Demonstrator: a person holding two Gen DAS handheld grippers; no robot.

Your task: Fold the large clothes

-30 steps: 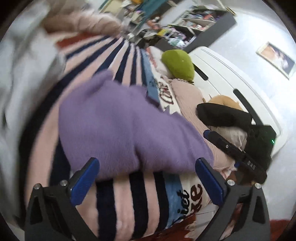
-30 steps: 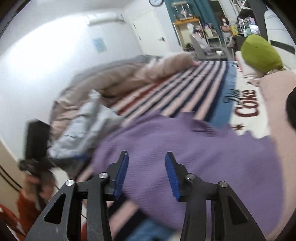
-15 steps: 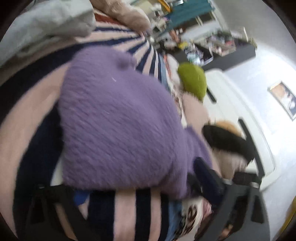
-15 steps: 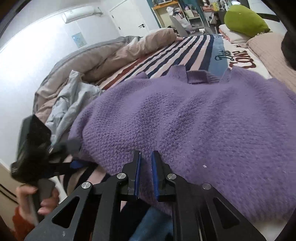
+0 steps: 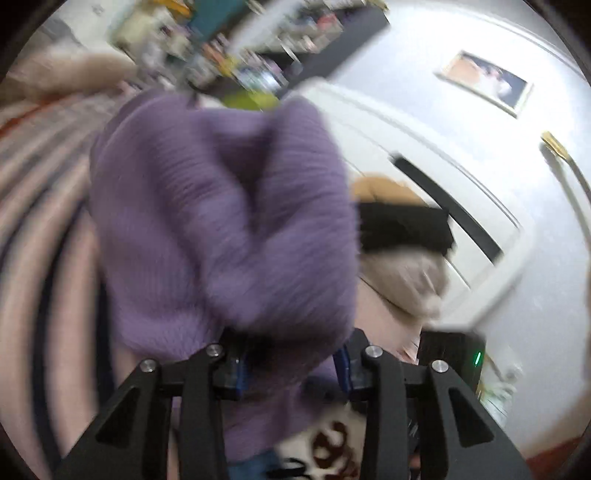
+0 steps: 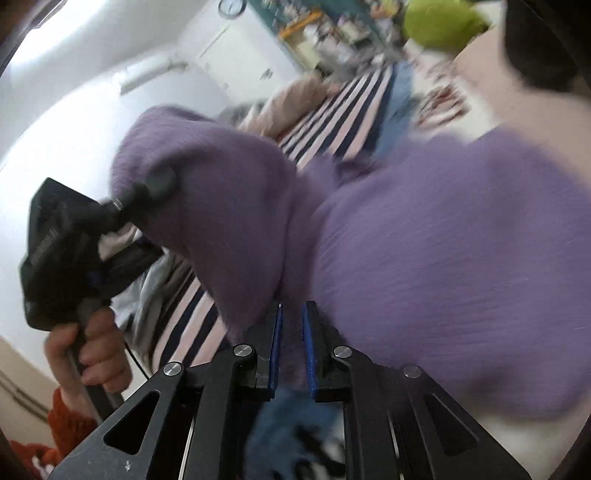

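Observation:
A purple knitted sweater (image 5: 221, 229) hangs bunched in front of the left wrist camera, lifted off the striped bedspread (image 5: 40, 206). My left gripper (image 5: 291, 369) is shut on its near edge. In the right wrist view the sweater (image 6: 443, 258) fills the middle and right. My right gripper (image 6: 292, 347) is shut on the sweater's near edge, its blue pads almost together. The left gripper (image 6: 155, 184) shows there at the left, holding up another part of the sweater in a hand.
The bed carries a pink and navy striped cover (image 6: 347, 122), a green cushion (image 6: 439, 22), a beige pillow (image 5: 402, 280) and grey bedding (image 6: 155, 295). A white headboard (image 5: 424, 166) stands at the right. Both views are motion-blurred.
Both grippers closed on the sweater's near edge and lifted it off the bed. The sweater went from lying flat to hanging bunched between them.

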